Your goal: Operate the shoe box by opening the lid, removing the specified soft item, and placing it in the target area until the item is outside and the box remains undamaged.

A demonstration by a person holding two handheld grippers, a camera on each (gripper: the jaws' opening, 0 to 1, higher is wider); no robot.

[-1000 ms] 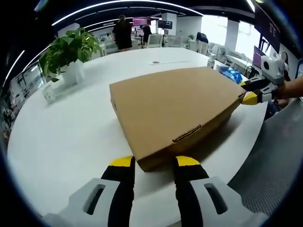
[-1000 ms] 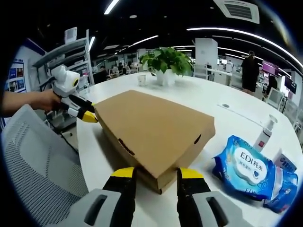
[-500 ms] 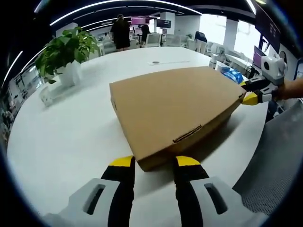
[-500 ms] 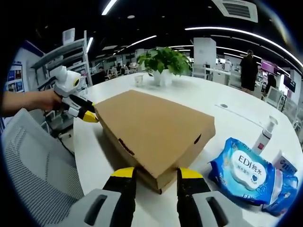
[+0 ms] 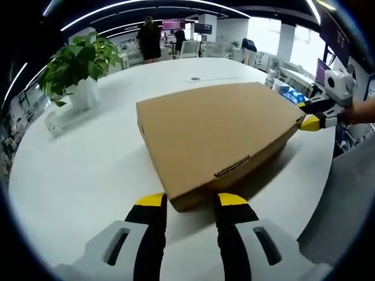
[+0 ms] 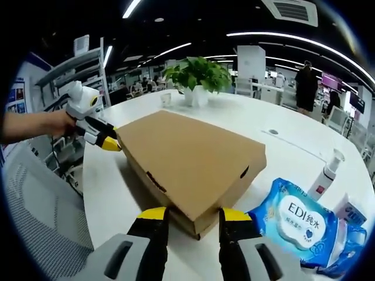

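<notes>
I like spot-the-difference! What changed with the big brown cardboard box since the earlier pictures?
The flat brown cardboard box seems to have slid a little across the white table, away from the grey mesh chair and nearer the blue wipes pack. The left gripper and right gripper moved along at its corners. Nothing was grabbed or let go. The lid stays shut and the jaws stay open.

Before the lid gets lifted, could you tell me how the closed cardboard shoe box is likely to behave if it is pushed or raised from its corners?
The shoe box is flat and wide, so it would probably slide on the smooth white table rather than tip. Its thin cardboard likely flexes or creases if one corner is lifted alone. With the left hand-held gripper and right hand-held gripper at opposite corners, an even lift seems safer.
</notes>
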